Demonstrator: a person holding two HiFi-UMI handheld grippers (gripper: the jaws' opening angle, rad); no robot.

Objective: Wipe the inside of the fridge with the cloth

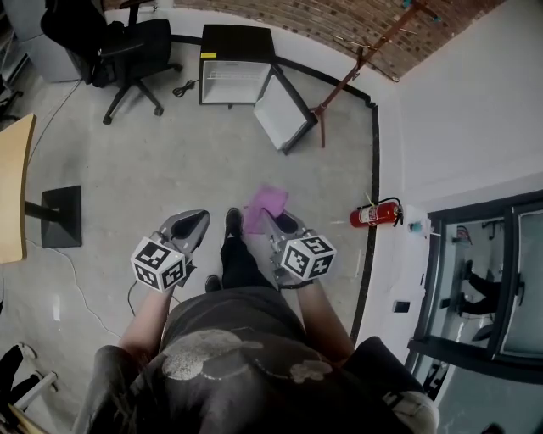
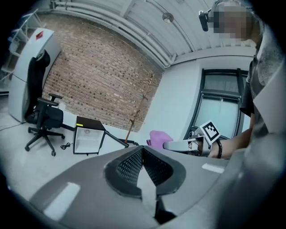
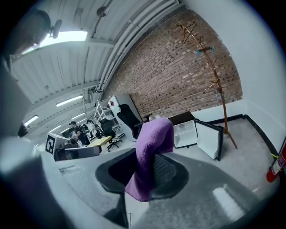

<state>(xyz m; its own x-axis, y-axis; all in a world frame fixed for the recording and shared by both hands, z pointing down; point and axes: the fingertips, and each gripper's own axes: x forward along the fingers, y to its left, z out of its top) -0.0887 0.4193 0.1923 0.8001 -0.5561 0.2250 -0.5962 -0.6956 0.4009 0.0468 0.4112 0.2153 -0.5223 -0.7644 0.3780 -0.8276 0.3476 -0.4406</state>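
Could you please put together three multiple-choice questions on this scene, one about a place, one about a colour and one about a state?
1. Where does the mini fridge stand?
A. by the brick wall
B. on a wooden desk
C. under the window

2. What colour is the cloth?
A. yellow
B. white
C. purple

3. What state is the right gripper in?
A. open and empty
B. shut on the cloth
C. shut on a cable

Answers:
1 A: the head view shows the fridge at the foot of the brick wall, with its door swung open.
2 C: the cloth is purple in all three views.
3 B: the right gripper view shows the cloth pinched between the jaws and draped over them.
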